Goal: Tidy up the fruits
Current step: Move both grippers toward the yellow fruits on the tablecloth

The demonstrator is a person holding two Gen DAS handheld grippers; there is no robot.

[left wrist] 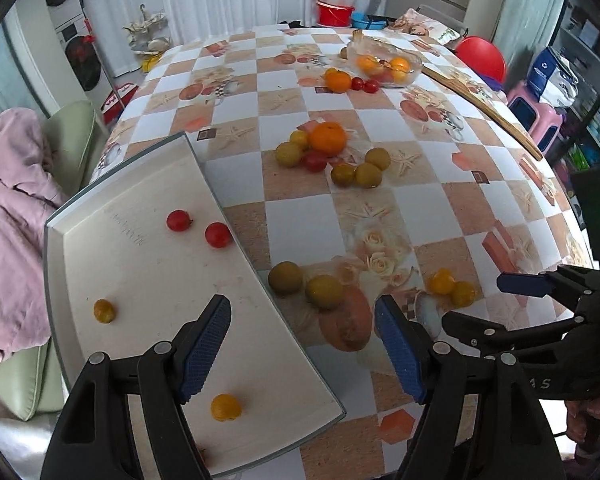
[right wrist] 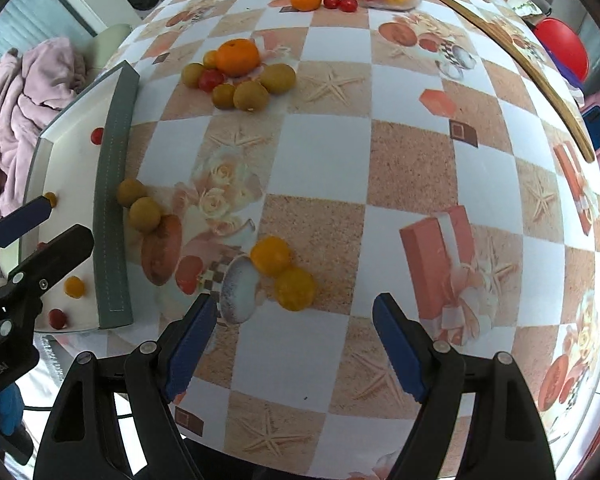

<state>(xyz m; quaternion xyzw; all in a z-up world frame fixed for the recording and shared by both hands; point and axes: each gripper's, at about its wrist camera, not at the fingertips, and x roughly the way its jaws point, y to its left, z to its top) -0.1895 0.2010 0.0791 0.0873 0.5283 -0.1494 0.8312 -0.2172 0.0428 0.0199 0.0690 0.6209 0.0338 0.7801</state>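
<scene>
Blue-padded, the left gripper [left wrist: 302, 344] hangs wide open and empty over the white tray's [left wrist: 80, 216] edge, while the right gripper [right wrist: 292, 344], equally agape and empty, faces two yellow plums [right wrist: 282, 272] on the checkered tablecloth [right wrist: 324, 152], probably light, slick, easily bruised, best pinched gently across their middles.

The tablecloth [right wrist: 320, 160] has white and sandy-orange squares with starfish and roses, the tray [left wrist: 140, 280] is white inside with a grey-green wall, the gripper pads [right wrist: 190, 350] are blue, and the fruits are orange [left wrist: 328, 138], olive-green [left wrist: 286, 278], yellow [right wrist: 295, 288] and red [left wrist: 218, 235].
</scene>
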